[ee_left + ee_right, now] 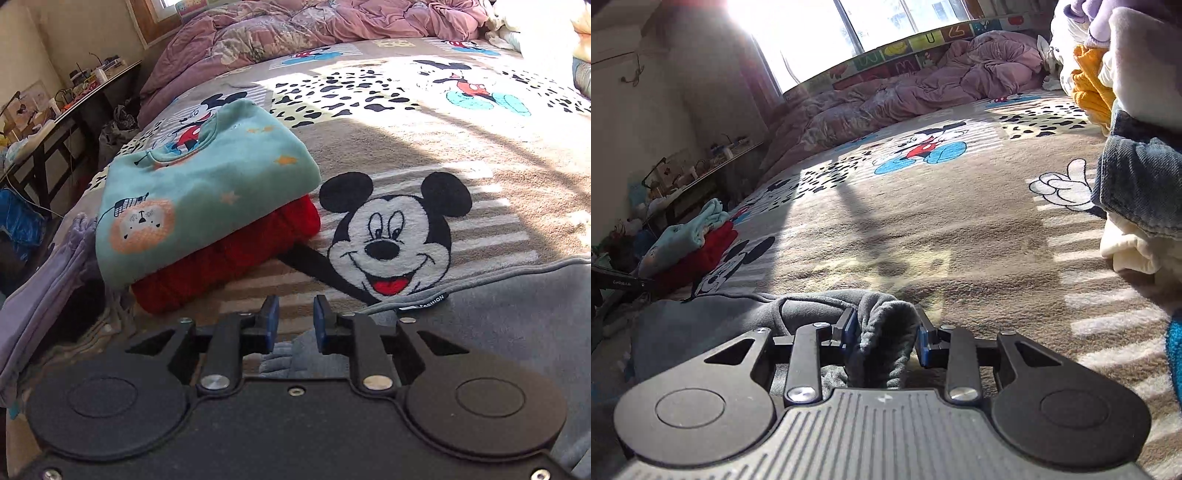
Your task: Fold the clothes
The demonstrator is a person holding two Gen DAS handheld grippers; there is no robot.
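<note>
Grey garment [879, 332] bunched between right gripper [884, 332] pads

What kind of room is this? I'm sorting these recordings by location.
Most likely a bedroom in a home. The work surface is a bed covered by a cartoon-mouse blanket, a rumpled pink quilt is heaped by the window, and folded clothes are stacked on the blanket.
</note>
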